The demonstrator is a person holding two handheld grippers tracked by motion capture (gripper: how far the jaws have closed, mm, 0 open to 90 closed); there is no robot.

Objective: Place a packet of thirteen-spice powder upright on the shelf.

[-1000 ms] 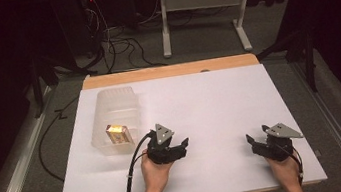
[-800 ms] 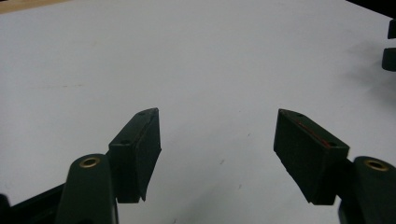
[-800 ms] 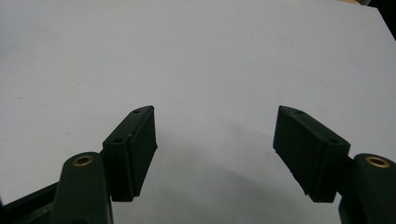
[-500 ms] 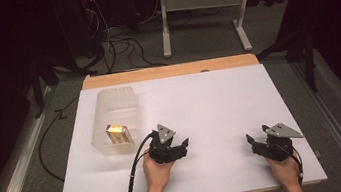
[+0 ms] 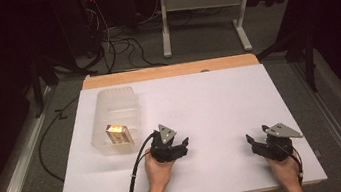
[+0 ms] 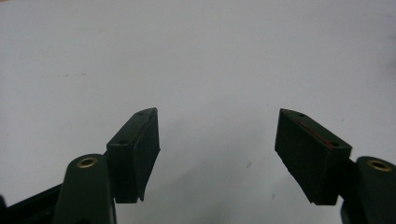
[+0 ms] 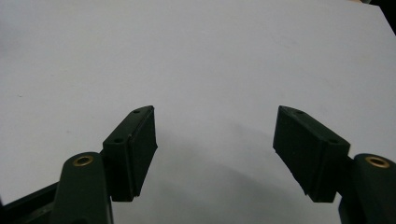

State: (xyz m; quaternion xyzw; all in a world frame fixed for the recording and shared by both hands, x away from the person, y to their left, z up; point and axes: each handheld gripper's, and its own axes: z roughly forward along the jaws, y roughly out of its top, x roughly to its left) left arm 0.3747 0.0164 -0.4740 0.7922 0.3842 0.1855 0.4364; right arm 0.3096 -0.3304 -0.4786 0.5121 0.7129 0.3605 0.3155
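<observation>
Opening my left gripper (image 5: 179, 145), jaws apart and empty, I should approach the small yellow box (image 5: 117, 133) inside the clear plastic bin (image 5: 108, 97) slowly; my right gripper (image 5: 256, 142) rests wide, empty.

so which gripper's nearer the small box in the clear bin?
Left. The left gripper sits just right of the clear bin that holds the small box, jaws open over bare table. The right gripper is far across, by the right edge.
</observation>
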